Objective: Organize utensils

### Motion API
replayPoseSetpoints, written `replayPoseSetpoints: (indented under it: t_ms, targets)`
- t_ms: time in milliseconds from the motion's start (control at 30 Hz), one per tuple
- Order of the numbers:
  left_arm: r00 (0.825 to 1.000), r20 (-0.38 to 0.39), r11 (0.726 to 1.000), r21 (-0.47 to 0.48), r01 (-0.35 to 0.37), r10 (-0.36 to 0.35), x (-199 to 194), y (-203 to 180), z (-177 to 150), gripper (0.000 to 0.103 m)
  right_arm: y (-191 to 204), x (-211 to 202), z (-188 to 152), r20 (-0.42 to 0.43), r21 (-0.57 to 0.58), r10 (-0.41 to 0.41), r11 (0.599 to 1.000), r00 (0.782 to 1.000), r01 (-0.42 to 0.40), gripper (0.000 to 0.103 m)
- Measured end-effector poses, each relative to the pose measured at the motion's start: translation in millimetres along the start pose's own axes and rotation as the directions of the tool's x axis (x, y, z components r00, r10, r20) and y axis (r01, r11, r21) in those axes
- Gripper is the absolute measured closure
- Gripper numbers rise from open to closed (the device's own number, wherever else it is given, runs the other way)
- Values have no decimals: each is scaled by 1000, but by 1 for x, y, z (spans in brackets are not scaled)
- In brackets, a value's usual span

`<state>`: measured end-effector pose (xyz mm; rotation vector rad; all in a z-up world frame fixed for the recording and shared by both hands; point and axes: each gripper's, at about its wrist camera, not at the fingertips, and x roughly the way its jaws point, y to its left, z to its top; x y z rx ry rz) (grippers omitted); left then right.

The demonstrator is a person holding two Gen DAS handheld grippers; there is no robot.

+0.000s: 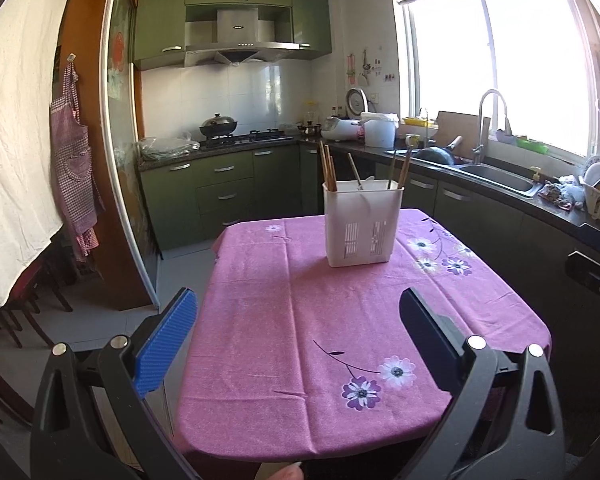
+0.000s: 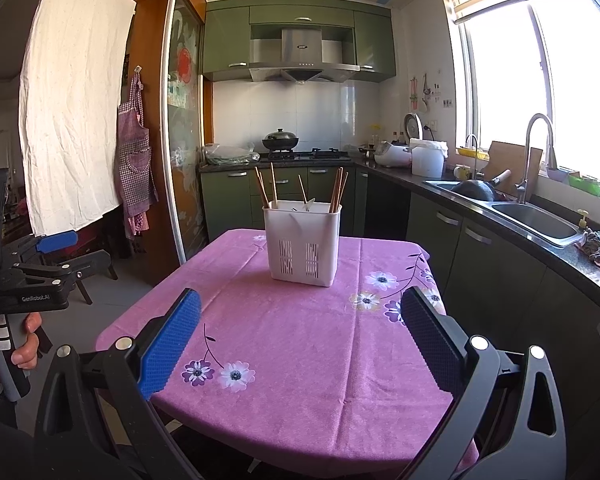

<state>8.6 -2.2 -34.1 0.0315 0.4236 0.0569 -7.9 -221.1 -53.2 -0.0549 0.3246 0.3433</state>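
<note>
A white utensil holder (image 1: 363, 224) stands upright on the table (image 1: 260, 320), which is covered with a pink flowered cloth. It sits toward the table's far edge, nearer the far right corner than the left, with bare cloth all round it. Wooden chopsticks (image 1: 328, 168) lean out of its left compartment, another bunch of chopsticks (image 1: 400, 168) rises from the right one, and a single thin handle (image 1: 355, 172) sticks up from the middle beside what looks like a white spoon; I cannot make out exactly what that middle piece is.

The left gripper (image 1: 298, 332) hangs above the near edge of the table, its jaws spread wide with nothing between them, pointed at the holder and well apart from it. The right gripper (image 2: 300, 332) is likewise over the near edge, jaws wide and holding nothing, also well short of the holder (image 2: 302, 242). In the right wrist view the left gripper (image 2: 56, 242) shows off the table's left side, gripped by the person's hand (image 2: 4, 352).

Behind the table runs a counter with a sink (image 1: 496, 176) under the window, a wok (image 1: 218, 124) on the stove, and a checked apron (image 1: 74, 160) hanging on the left wall
</note>
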Motion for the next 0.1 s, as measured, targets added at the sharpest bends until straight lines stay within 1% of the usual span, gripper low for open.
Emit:
replayPoseSetpoints:
  t_ms: [100]
  targets:
    - [1000, -19, 1000, 7, 5, -5, 8, 1, 0, 7, 0, 3, 0, -3, 1, -5, 1000, 1000, 5, 5]
